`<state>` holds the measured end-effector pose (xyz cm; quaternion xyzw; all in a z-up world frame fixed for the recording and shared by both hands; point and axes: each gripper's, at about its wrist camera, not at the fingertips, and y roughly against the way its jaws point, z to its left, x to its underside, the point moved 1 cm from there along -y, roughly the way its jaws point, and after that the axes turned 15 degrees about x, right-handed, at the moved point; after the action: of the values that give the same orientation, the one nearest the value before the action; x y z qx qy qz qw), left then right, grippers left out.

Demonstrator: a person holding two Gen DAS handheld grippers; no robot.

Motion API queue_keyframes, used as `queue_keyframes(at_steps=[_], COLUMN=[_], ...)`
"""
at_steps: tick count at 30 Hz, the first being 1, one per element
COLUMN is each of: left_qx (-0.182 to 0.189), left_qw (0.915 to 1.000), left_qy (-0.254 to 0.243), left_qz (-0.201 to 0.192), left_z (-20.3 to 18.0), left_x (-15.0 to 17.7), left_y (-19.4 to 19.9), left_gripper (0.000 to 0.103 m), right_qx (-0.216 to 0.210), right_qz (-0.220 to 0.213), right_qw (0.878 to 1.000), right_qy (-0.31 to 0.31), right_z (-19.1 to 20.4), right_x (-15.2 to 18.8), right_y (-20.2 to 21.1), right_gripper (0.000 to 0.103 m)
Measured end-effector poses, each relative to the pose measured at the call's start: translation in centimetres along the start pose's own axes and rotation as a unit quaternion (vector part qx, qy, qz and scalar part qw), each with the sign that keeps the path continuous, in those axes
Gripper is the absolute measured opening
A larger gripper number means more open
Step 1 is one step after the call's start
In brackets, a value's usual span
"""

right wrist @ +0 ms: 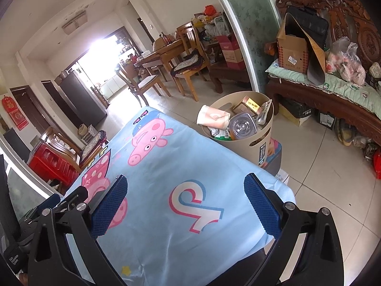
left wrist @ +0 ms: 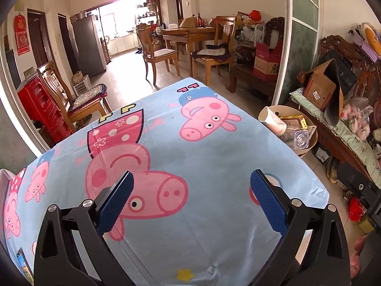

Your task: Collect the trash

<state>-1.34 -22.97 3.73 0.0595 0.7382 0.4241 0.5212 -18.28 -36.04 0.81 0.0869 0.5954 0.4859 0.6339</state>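
- We find the trash gathered in the beige bin (right wrist: 240, 140), which stands just past the far right edge of the desk (right wrist: 171, 166): a paper cup (right wrist: 214, 116) lying on its side at the rim, a clear plastic bottle (right wrist: 243, 126) seen bottom-on, a yellow carton (right wrist: 251, 104) and crumpled wrappers beneath them.
- In the left wrist view the same bin (left wrist: 312, 143) shows behind the desk's corner, with the cup (left wrist: 272, 120) leaning over its edge and the bottle (left wrist: 301, 139) beside it.
- We see no loose rubbish on the cartoon-pig cloth covering the desk (left wrist: 202, 157) in either view, so we judge the collecting to be finished or nearly so.
- Our left gripper (left wrist: 190, 199) hangs over the near part of the cloth with its blue pads spread wide and nothing between them.
- Our right gripper (right wrist: 185, 201) is likewise spread wide and holds nothing, above the near right corner of the desk.
- What may be left: we cannot say whether litter lies on the near strip of the desk under the grippers, or on the floor to the left, since both are out of sight.
- The bin's base is hidden behind the desk edge, and what it rests on is hard to make out.
- The lower layers of its contents are buried, and the print on the carton is too small to read.
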Motion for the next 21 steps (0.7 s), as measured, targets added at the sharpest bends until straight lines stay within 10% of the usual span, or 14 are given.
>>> queue_keyframes(at_steps=[21], left_qx=[-0.003], left_qw=[0.9999], left_qy=[-0.007], left_qz=[-0.008], left_z=[0.38], left_x=[0.19], left_y=[0.08], left_gripper=[0.097], right_qx=[0.001], right_qz=[0.002], right_qw=[1.0], right_qy=[0.007], right_z=[0.34], right_x=[0.52], right_y=[-0.52], right_gripper=[0.095])
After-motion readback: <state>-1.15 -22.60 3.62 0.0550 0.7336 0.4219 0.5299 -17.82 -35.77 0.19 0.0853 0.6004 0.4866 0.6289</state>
